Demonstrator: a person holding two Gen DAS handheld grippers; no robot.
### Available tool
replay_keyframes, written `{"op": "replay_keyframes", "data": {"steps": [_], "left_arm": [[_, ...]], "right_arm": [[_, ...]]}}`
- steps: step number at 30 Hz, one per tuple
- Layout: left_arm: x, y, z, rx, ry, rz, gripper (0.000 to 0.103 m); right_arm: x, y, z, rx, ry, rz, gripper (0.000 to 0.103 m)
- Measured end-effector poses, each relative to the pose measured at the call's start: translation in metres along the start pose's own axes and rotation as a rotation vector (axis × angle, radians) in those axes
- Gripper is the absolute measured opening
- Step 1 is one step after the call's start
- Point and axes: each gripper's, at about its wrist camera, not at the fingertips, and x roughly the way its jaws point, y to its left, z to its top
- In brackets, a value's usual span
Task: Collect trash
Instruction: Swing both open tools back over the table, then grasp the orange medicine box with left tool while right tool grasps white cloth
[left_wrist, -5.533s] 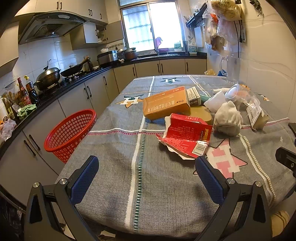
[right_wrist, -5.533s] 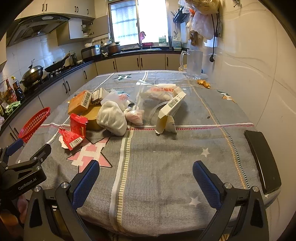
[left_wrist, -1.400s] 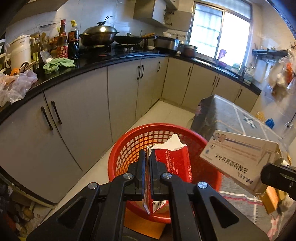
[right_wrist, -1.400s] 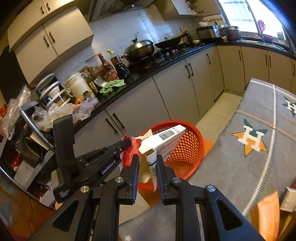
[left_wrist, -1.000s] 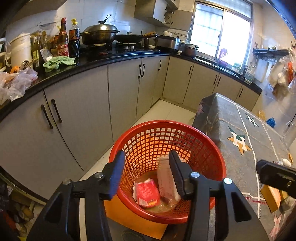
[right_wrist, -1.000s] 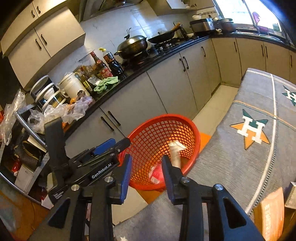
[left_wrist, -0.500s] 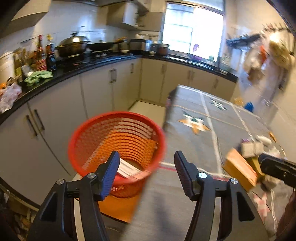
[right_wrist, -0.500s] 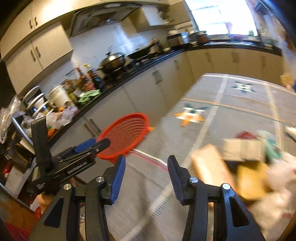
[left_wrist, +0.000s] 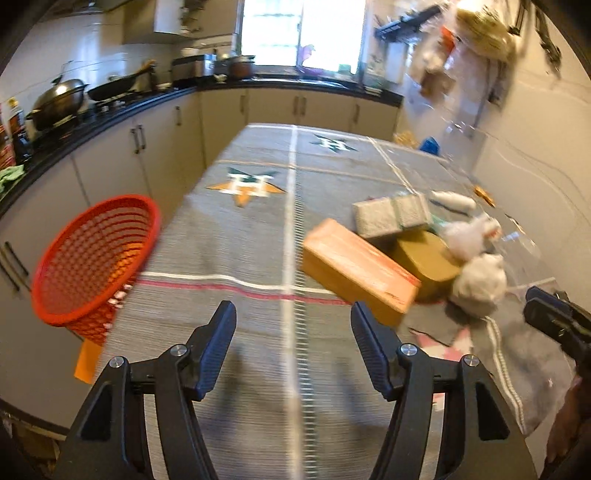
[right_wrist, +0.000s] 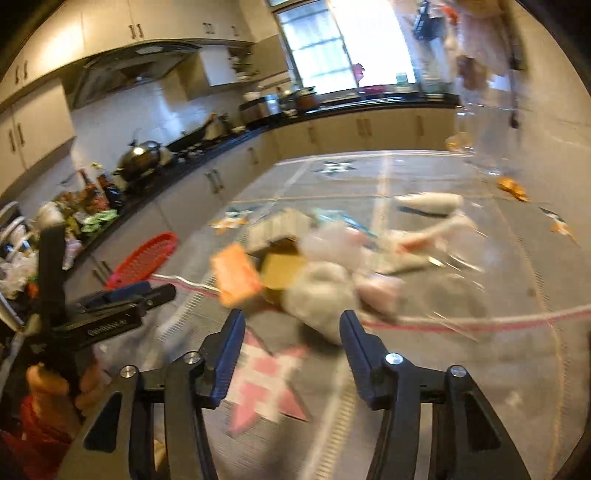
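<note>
A pile of trash lies on the grey tablecloth (left_wrist: 236, 258): an orange box (left_wrist: 356, 264), a brown box (left_wrist: 424, 258), a grey-white carton (left_wrist: 391, 214), and crumpled white wrappers (left_wrist: 480, 280). The red basket (left_wrist: 92, 258) stands on the floor left of the table. My left gripper (left_wrist: 291, 314) hovers over the near table edge, jaws opening, nothing between them. My right gripper (right_wrist: 291, 325) faces the blurred pile, with the orange box (right_wrist: 236, 275) and a white wrapper (right_wrist: 321, 295) just ahead; its jaws are opening and empty.
Kitchen cabinets and a black counter (left_wrist: 110, 107) with a wok run along the left and back. The wall (left_wrist: 535, 147) borders the table's right side. A clear plastic bag (right_wrist: 443, 251) and a white bottle (right_wrist: 432, 201) lie further back on the table.
Both grippers let their trash fall into the red basket, then swung right from the basket to the table pile. Both jaws have widened.
</note>
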Motion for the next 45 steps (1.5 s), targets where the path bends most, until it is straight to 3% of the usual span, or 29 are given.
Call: {"op": "replay_keyframes", "data": {"steps": [5,9,15,17,18,21,29,38,41,45], "left_arm": [[0.012,-0.023,0.0,0.001,0.053,-0.03,0.068],[0.016,-0.024,0.002,-0.018,0.076,-0.031,0.069],[0.023,-0.016,0.011,-0.097,0.113,-0.047,0.071],[0.029,-0.014,0.015,-0.134,0.131,-0.05,0.072],[0.031,-0.013,0.017,-0.15,0.14,-0.055,0.072],[0.037,-0.013,0.022,-0.194,0.16,-0.067,0.072],[0.054,-0.032,0.037,-0.257,0.18,-0.031,0.072],[0.087,-0.043,0.045,-0.229,0.214,0.067,0.073],[0.083,-0.045,0.043,-0.168,0.198,0.08,0.073],[0.069,-0.043,0.034,-0.084,0.187,0.069,0.059]], "right_arm": [[0.009,-0.015,-0.006,0.01,0.028,-0.047,0.06],[0.024,-0.015,-0.001,0.002,0.045,-0.036,0.069],[0.051,-0.012,0.012,-0.006,0.061,-0.04,0.069],[0.058,-0.013,0.011,0.002,0.073,-0.043,0.061],[0.06,-0.013,0.009,0.005,0.081,-0.027,0.043],[0.055,-0.013,0.005,-0.008,0.064,-0.014,0.033],[0.037,-0.038,-0.001,0.071,0.018,0.012,0.032],[0.026,-0.035,-0.005,0.042,-0.041,0.033,0.032],[0.027,-0.039,-0.004,0.057,-0.041,0.044,0.032],[0.028,-0.041,-0.004,0.066,-0.032,0.054,0.032]]}}
